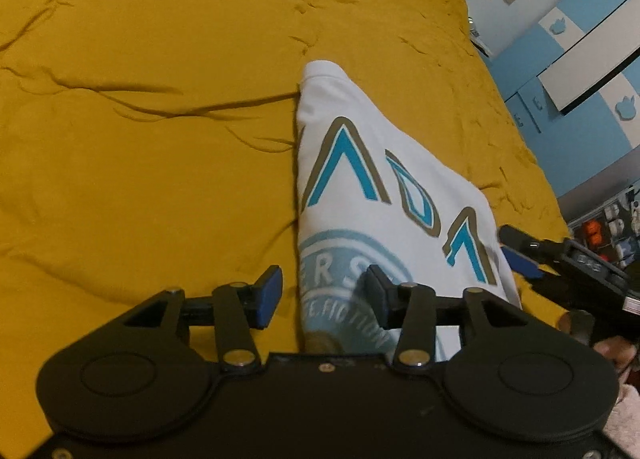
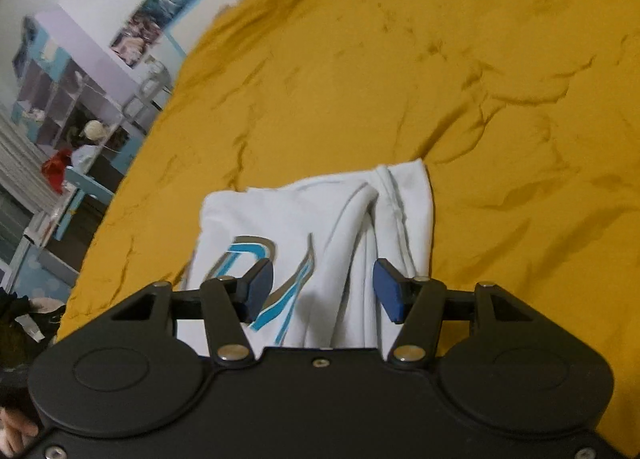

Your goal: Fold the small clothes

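Note:
A small white shirt [image 1: 360, 163] with blue and tan lettering lies partly folded on a mustard-yellow bedspread [image 1: 160, 139]. My left gripper [image 1: 322, 295] is open, its jaws straddling the shirt's left edge close above the round print. In the right wrist view the same shirt [image 2: 312, 219] shows folded layers and a hem. My right gripper [image 2: 322, 289] is open just above it, holding nothing. The right gripper also shows at the right edge of the left wrist view [image 1: 520, 251].
The bedspread [image 2: 400, 79] is wrinkled and fills most of both views. Blue and white cabinets [image 1: 580, 59] stand beyond the bed's right edge. Shelves with toys [image 2: 72, 107] stand off the bed's left side.

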`<state>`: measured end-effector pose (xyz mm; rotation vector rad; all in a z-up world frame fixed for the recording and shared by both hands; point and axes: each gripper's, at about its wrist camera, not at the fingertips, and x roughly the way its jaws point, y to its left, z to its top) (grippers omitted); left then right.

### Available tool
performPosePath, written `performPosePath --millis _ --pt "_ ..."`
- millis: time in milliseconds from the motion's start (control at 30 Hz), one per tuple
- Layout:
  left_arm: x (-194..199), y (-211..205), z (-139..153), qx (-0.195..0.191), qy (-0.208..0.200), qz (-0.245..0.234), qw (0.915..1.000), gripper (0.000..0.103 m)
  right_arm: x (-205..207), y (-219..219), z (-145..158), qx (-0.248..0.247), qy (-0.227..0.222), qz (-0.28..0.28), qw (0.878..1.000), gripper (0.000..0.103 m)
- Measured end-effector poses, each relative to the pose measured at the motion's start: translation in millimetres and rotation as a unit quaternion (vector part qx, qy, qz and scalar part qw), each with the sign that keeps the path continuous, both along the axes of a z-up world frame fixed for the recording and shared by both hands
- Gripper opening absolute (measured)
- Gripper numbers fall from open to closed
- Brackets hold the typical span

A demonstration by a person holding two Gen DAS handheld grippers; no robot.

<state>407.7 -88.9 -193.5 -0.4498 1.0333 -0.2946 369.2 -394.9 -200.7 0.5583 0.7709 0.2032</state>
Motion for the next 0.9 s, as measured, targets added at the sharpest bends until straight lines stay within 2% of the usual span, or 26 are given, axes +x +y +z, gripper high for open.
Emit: performPosePath --millis 100,167,233,433,533,633,700,767,833,900 --pt "10 -5 -1 -0.005 0.004 -0.003 1.0000 0.050 9 -1 -5 0.007 0.011 0.006 1.000 0.057" --pt "14 -8 -5 -0.006 0.006 -0.003 1.0000 0.050 13 4 -6 -0.002 0.011 0.008 1.000 0.050" --pt "15 -9 -7 -0.011 0.012 0.000 0.9999 0.050 17 8 -5 -0.022 0.006 0.013 1.000 0.018" --pt "13 -19 5 -0.022 0.003 -0.011 0.9997 0.050 4 -3 25 -0.031 -0.047 0.006 0.998 0.010" --pt "12 -35 9 -0.001 -0.017 -0.029 0.9994 0.054 10 -15 29 -0.051 -0.045 -0.006 0.998 0.010" --pt "14 -42 -1 0.011 -0.011 -0.030 0.9994 0.054 24 -23 -2 -0.047 -0.001 -0.004 0.999 0.012" --pt "10 -40 -1 0.018 -0.012 -0.031 0.9993 0.054 18 -29 -16 -0.029 0.008 -0.010 0.999 0.016" --pt "6 -36 2 0.018 -0.008 -0.034 0.9992 0.054 3 -39 -13 0.011 0.001 -0.016 1.000 0.025" --pt "-7 -26 7 0.013 -0.002 -0.031 0.9994 0.054 -20 -46 -2 0.033 -0.005 -0.022 0.999 0.054" --pt "-25 -16 13 0.008 -0.004 -0.027 0.9996 0.054 -53 -48 12 0.030 -0.026 -0.016 0.999 0.055"
